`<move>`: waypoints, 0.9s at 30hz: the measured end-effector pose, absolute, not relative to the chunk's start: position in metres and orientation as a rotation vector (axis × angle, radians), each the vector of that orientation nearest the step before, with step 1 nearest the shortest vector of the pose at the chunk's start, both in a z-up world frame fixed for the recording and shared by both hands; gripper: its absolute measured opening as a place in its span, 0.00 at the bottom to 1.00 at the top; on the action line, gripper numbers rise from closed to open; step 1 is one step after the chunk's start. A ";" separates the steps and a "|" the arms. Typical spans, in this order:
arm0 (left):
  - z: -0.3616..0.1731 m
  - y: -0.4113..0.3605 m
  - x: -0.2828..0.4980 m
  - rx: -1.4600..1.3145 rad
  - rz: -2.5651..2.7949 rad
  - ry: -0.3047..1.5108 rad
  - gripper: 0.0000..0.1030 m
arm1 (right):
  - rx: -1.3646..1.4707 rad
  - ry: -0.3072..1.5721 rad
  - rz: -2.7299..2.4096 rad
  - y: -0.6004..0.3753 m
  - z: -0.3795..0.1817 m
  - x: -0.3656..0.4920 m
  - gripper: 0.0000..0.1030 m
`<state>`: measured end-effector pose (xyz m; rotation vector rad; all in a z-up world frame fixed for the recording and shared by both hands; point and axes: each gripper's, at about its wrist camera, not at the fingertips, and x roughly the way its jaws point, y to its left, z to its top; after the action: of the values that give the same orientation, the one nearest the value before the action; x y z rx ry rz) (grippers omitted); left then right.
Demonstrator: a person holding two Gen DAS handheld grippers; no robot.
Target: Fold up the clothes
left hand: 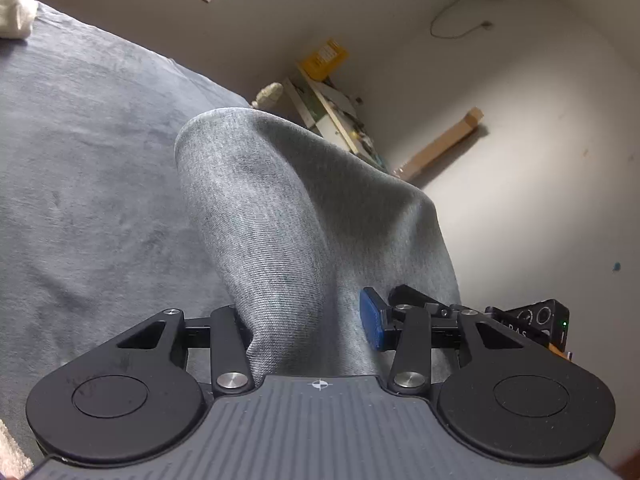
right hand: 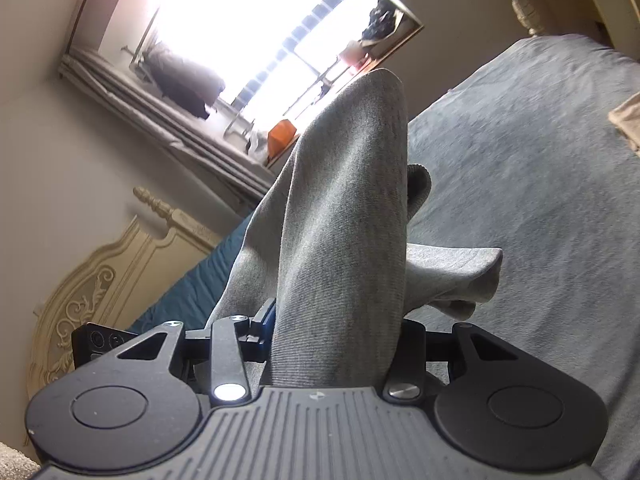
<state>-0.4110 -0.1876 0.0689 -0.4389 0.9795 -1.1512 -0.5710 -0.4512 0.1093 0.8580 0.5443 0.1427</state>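
A grey knit garment (left hand: 288, 208) rises from between the fingers of my left gripper (left hand: 308, 320), which is shut on a bunched fold of it. One blue pad (left hand: 374, 320) presses the cloth from the right; the other pad is hidden under fabric. In the right wrist view the same garment (right hand: 344, 220) stands up as a tall fold, and my right gripper (right hand: 336, 328) is shut on it. A loose end of the garment (right hand: 452, 276) hangs to the right above the bed. Each view catches the other gripper's body at its edge (left hand: 536, 320) (right hand: 100, 340).
A blue-grey blanket (left hand: 80, 160) (right hand: 540, 160) covers the bed below. A white towel (left hand: 14, 12) lies at its far corner. A cream headboard (right hand: 100, 280), a bright window (right hand: 260, 40), a cluttered shelf with a yellow box (left hand: 324, 58) and a leaning plank (left hand: 444, 144) line the walls.
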 end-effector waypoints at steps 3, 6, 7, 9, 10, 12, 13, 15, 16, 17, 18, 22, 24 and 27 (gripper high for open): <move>0.065 -0.202 -0.410 -0.413 -1.190 1.010 0.42 | 0.878 0.510 0.105 -0.454 0.103 -0.594 0.44; 0.062 -0.219 -0.412 -0.396 -1.236 1.026 0.42 | 0.912 0.482 0.061 -0.463 0.097 -0.614 0.44; 0.061 -0.226 -0.414 -0.397 -1.248 1.031 0.42 | 0.918 0.476 0.047 -0.468 0.095 -0.619 0.44; 0.058 -0.239 -0.417 -0.401 -1.272 1.042 0.42 | 0.923 0.469 0.019 -0.478 0.095 -0.627 0.44; 0.056 -0.245 -0.419 -0.403 -1.285 1.048 0.42 | 0.922 0.469 0.005 -0.483 0.095 -0.630 0.44; 0.054 -0.258 -0.422 -0.413 -1.306 1.055 0.42 | 0.908 0.477 -0.016 -0.494 0.099 -0.633 0.44; 0.054 -0.265 -0.422 -0.417 -1.314 1.056 0.42 | 0.900 0.483 -0.025 -0.500 0.102 -0.634 0.44; 0.057 -0.278 -0.420 -0.421 -1.328 1.057 0.42 | 0.883 0.494 -0.041 -0.513 0.107 -0.635 0.44; 0.058 -0.284 -0.419 -0.423 -1.335 1.057 0.42 | 0.874 0.500 -0.049 -0.519 0.109 -0.635 0.44; 0.060 -0.291 -0.417 -0.425 -1.341 1.057 0.42 | 0.861 0.508 -0.052 -0.525 0.114 -0.632 0.44; 0.062 -0.299 -0.413 -0.426 -1.348 1.055 0.42 | 0.849 0.516 -0.055 -0.532 0.118 -0.628 0.44; 0.077 -0.339 -0.393 -0.409 -1.373 1.043 0.42 | 0.811 0.539 -0.057 -0.566 0.139 -0.605 0.44; 0.088 -0.361 -0.382 -0.405 -1.380 1.045 0.42 | 0.802 0.546 -0.057 -0.588 0.148 -0.591 0.44; 0.106 -0.401 -0.366 -0.375 -1.394 1.041 0.42 | 0.784 0.556 -0.053 -0.628 0.162 -0.565 0.44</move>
<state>-0.3659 -0.4011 0.1056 -0.3746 1.0414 -1.3941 -0.5653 -0.6280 0.1617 0.7836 0.5560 -0.0529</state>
